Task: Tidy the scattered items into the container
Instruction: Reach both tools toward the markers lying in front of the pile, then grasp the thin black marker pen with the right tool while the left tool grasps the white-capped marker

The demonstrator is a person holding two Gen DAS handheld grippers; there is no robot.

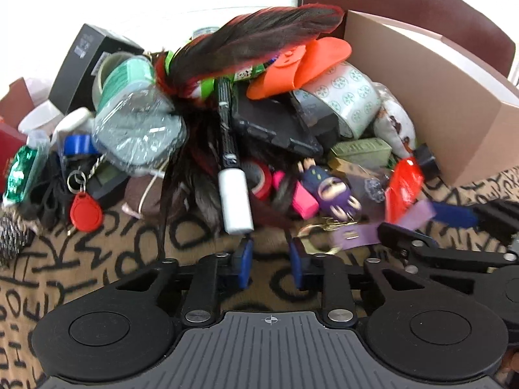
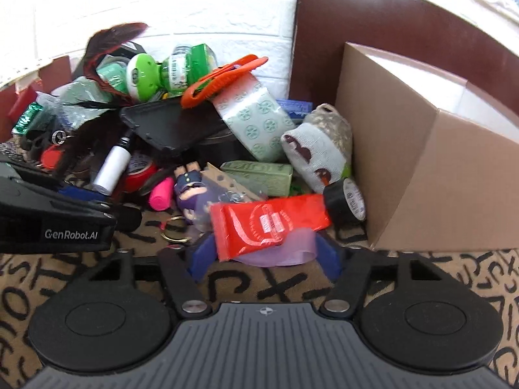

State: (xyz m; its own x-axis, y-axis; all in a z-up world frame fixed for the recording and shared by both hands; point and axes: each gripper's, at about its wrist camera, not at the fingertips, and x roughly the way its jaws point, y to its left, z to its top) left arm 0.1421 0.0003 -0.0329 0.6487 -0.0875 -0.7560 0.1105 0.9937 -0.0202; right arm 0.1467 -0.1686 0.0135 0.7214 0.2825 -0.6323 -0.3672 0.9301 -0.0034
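Right view only: "GenRobot.AI" showing on left hand-held gripper (image 2: 94,194), jaws narrowed, empty; right hand-held gripper (image 2: 264,256) pinching red plastic tube (image 2: 269,220) beside brown cardboard box (image 2: 438,175).

Right gripper (image 2: 264,257) pads flank red tube (image 2: 269,223) and purple strap (image 2: 292,246) — cardboard box (image 2: 431,175) ahead-right.

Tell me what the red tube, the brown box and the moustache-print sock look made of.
Red tube: looks like soft plastic or laminate, glossy; it shows creases and glare.
Brown box: plain corrugated cardboard by its look, matte, with folded edges.
Moustache-print sock: knitted fabric, matte, bunched into a soft roll.
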